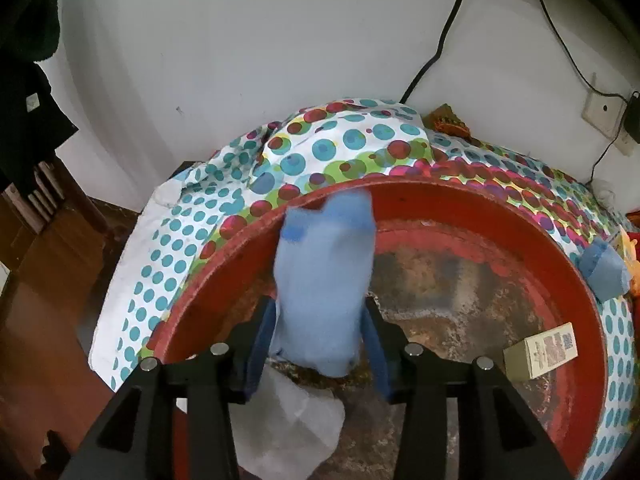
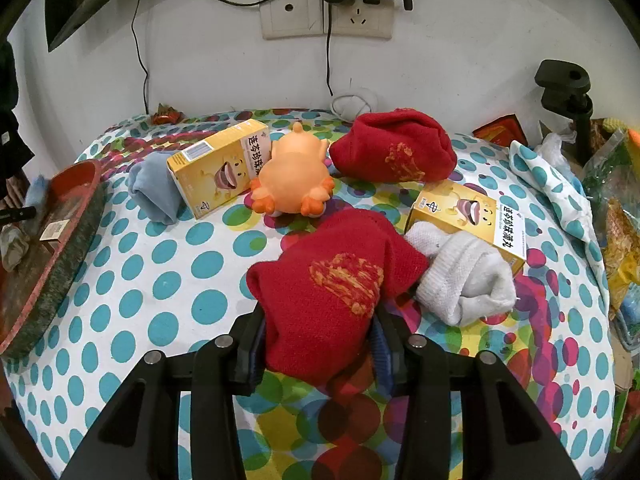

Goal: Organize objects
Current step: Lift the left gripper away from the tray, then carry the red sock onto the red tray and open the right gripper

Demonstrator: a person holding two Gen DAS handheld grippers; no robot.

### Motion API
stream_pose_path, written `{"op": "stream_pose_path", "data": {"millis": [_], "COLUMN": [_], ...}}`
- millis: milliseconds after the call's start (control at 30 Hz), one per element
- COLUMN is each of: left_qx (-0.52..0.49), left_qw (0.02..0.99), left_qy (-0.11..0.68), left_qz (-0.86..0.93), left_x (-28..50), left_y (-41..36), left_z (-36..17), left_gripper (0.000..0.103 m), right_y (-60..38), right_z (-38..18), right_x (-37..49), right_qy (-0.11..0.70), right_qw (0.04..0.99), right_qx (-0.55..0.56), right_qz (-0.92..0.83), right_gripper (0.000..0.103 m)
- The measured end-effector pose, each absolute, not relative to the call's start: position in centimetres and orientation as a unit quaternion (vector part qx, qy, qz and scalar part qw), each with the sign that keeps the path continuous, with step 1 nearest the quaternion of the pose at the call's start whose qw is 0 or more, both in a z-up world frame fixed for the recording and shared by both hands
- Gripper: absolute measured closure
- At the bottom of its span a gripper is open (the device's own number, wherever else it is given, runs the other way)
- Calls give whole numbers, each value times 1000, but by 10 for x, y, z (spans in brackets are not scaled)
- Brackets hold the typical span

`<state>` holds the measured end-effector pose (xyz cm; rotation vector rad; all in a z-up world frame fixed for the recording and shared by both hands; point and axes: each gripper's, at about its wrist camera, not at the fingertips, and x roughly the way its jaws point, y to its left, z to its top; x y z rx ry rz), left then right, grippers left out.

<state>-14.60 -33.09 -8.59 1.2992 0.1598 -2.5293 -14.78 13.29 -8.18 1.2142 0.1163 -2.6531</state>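
Note:
My left gripper (image 1: 320,344) is shut on a light blue sock (image 1: 324,276) and holds it over the red round tray (image 1: 460,196). The sock is blurred. A small cream box (image 1: 540,350) and a crumpled clear plastic piece (image 1: 288,420) lie in the tray. My right gripper (image 2: 320,344) is shut on a red sock with an orange pattern (image 2: 332,284) on the dotted cloth. A white sock (image 2: 464,276), a second red sock (image 2: 396,148), an orange toy (image 2: 294,178), two yellow boxes (image 2: 220,166) (image 2: 472,220) and a blue-grey sock (image 2: 154,190) lie beyond.
The red tray (image 2: 60,236) sits at the left edge of the dotted cloth (image 2: 160,280). Another blue sock (image 1: 604,270) lies just outside the tray's right rim. Wall sockets with cables (image 2: 326,12) are behind. Bags and a black clamp (image 2: 568,92) crowd the right side.

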Motion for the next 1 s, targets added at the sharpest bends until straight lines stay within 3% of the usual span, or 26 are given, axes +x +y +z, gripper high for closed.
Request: {"op": "stream_pose_path", "data": {"millis": [100,1000], "left_qx": [447,373], "left_qw": [148,149], "left_qy": [56,43], "left_qz": [-880,-915], "left_x": [-142,9], "left_y": [-331,-292], "left_z": [-83,-74], "left_gripper": [50,49], "right_y": [133,117], "right_z": [-82,-85], "right_x": [-148,-145], "right_qy": [42,100], "right_qw": [110,77], "right_qx": [415,412], "right_qz": [-902,-902], "right_gripper": [61,63]}}
